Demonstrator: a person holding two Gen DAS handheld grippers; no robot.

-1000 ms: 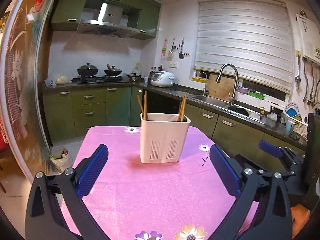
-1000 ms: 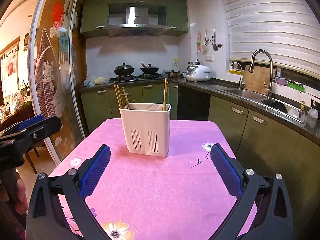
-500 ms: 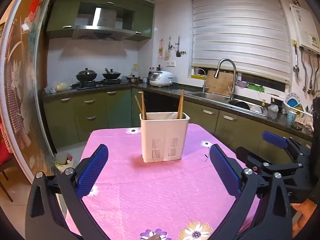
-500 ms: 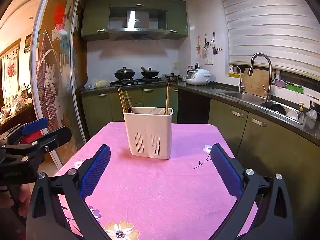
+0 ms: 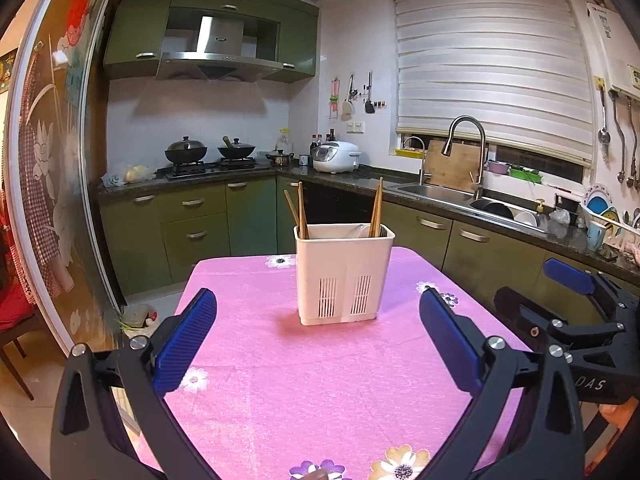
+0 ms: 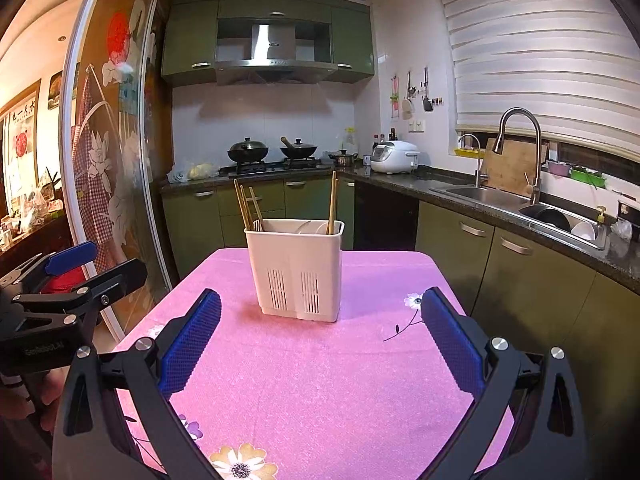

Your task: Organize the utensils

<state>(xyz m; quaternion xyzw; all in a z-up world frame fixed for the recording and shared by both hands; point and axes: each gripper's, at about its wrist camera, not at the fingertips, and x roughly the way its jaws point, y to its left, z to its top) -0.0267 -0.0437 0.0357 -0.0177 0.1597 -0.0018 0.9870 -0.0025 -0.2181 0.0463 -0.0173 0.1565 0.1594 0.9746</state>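
White plastic utensil holder [image 5: 345, 276] is standing upright mid-table, toward the far half, slotted vents low on its front face. Wooden chopsticks [image 5: 299, 210] are sticking up from its left compartment, leaning slightly; another pair of chopsticks [image 5: 376, 207] is poking out of the right side. Something pale, maybe spoons [image 6: 310, 226], is lying low inside, too hidden to tell. Holder is sitting on a pink tablecloth [image 5: 320, 380] with flower prints near the edges.

Left gripper [image 5: 318, 336] is hovering over the near part of the table, blue pads wide apart, gripping nothing, well short of the holder. Right gripper [image 6: 320, 336] is doing the same, spread wide and empty, aimed at the holder from slightly right. Each gripper is showing at the edge of the other's view.

Room is a kitchen: green cabinets [image 5: 192, 232] running along the back and right, dark countertop, range hood [image 5: 218, 62] over a stove with two woks [image 5: 186, 151], rice cooker [image 5: 335, 156] in the corner, sink [image 5: 434, 192] with tall faucet under a striped white blind [image 5: 488, 84], ladles hanging on the far right wall.
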